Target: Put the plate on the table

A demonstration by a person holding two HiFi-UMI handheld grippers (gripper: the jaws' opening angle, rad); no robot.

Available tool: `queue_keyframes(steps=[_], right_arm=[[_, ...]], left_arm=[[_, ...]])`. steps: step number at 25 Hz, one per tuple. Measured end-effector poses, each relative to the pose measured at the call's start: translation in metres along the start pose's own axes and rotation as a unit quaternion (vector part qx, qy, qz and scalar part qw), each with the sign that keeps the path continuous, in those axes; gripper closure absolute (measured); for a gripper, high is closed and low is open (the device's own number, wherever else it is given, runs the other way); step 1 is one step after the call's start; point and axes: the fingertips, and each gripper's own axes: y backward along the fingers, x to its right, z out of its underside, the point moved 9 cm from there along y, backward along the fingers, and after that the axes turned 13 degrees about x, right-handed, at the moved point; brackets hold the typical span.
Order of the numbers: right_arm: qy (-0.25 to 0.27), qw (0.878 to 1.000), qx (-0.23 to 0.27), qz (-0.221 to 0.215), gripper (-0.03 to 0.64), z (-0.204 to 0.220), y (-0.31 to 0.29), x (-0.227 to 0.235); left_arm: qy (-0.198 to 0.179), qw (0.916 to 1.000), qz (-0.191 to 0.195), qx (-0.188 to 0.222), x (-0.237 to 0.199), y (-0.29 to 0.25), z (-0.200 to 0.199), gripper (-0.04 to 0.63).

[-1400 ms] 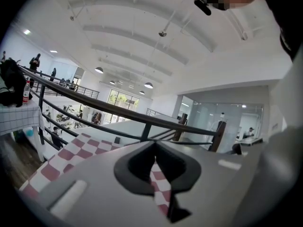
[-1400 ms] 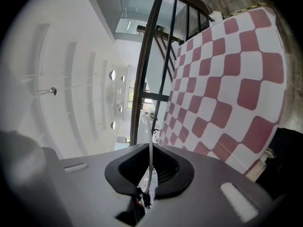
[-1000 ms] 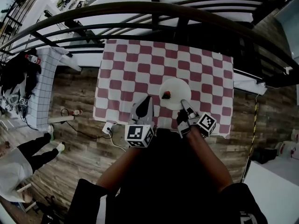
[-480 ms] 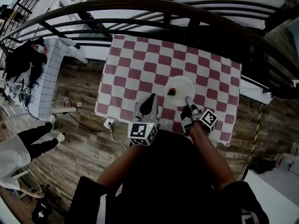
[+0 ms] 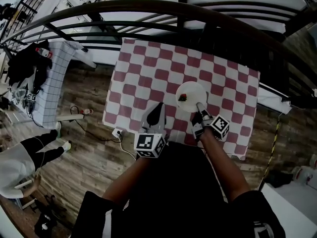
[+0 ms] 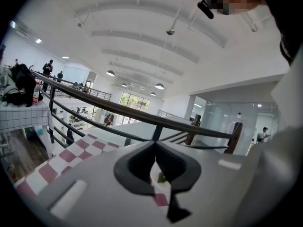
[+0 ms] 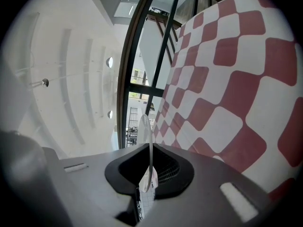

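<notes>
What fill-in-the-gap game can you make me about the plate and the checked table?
1. The white plate is gripped at its rim by the ____ hand-held gripper.
2. The table is covered in red and ____ squares.
3. The left hand-held gripper is shut and holds ____.

Missing words: right; white; nothing.
</notes>
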Motion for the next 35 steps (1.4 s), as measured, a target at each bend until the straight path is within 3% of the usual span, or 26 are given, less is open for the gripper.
queue_keyframes(steps=[7, 35], right_arm=[[0.011, 1.000, -0.003, 0.027, 0.603, -0.004, -0.016, 0.018], [0.021, 0.998, -0.028, 0.058, 0.601, 0.016, -0.073, 0.067]], left_arm=[[-0.007, 1.0000, -0.002, 0.003, -0.007, -0.011, -0.007, 0.586], [-0.011, 0.9984, -0.054, -0.010, -0.054, 0.001, -0.014, 0.584]])
